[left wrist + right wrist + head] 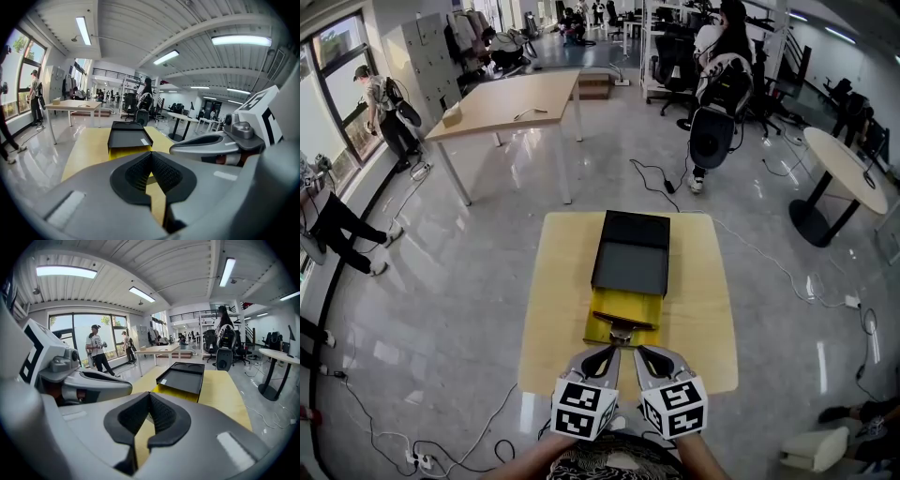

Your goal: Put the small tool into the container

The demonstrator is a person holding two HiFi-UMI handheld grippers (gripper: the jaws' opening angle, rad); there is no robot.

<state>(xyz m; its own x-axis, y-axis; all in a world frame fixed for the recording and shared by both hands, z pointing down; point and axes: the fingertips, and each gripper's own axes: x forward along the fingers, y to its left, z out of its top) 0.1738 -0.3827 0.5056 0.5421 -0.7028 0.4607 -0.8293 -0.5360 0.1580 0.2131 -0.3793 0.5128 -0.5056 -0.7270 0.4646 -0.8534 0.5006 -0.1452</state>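
Side by side, the left tool (pixel 602 359) and the right tool (pixel 652 359) are both clenched on nothing, their ribbed pads meeting. Just beyond their tips lies the small dark implement (pixel 620 329), thin and dark with a pale metal part. It sits at the near edge of a yellow tray (pixel 605 307) that juts from the black container (pixel 630 253) on the pale wooden desk (pixel 703 309).

Head view: desk (pixel 703 281) is seen from above its near edge, steeply downward. Gripper views: set low and close over the near edge, faced toward the far edge. Desk and black container (pixel 630 253) are shared by all three.
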